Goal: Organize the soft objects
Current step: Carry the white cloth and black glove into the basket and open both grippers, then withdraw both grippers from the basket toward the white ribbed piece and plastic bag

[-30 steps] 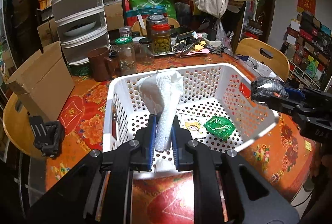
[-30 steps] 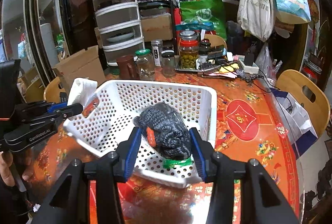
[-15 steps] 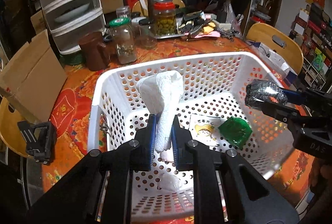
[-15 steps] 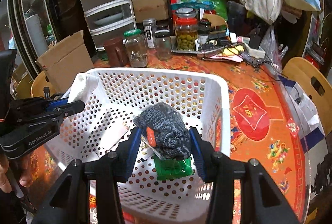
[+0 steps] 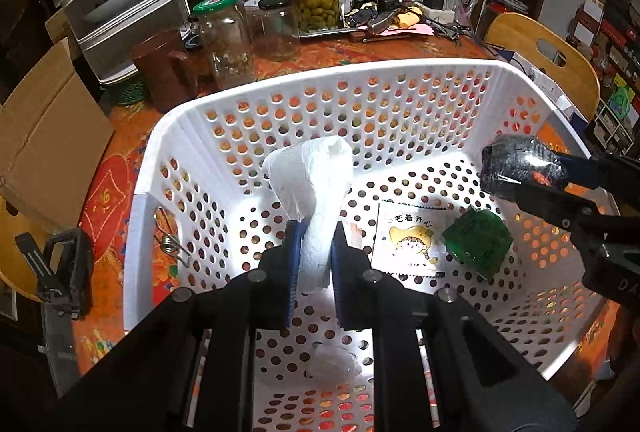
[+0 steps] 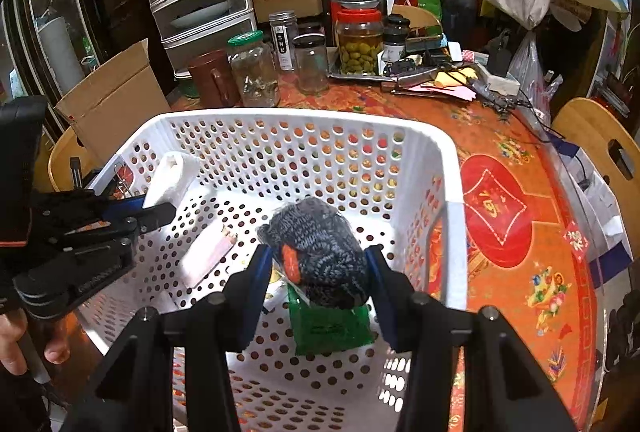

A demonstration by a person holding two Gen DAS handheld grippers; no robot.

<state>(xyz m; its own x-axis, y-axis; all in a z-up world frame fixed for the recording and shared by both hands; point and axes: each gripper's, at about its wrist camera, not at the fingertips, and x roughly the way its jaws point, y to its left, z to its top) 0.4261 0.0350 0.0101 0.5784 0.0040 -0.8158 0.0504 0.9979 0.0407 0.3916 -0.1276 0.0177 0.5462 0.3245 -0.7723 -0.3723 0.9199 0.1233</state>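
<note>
- The white paper towel, a crumpled roll with a thick rounded top and a thinner tail, stands upright between the blue pads of the left gripper, whose jaws pinch its lower part tight; it hangs over the inside of the basket
- The dark knitted bundle, grey-black yarn in clear wrap with an orange tag on its left side, sits squeezed between the jaws of the right gripper, which stand part way apart and press on both its sides; it too is over the inside of the basket, near the right wall
- The white basket has holes all over its walls and floor
- On its floor, just beyond and right of the left jaws, lies a white packet with a cartoon face, and a green packet touches its right edge
- Below the right jaws the same green packet shows; to their left lies a pale pink-and-white pack
- A metal clip hangs on the basket's left wall
- The basket stands on an orange patterned table; beyond it are glass jars and a brown mug
</note>
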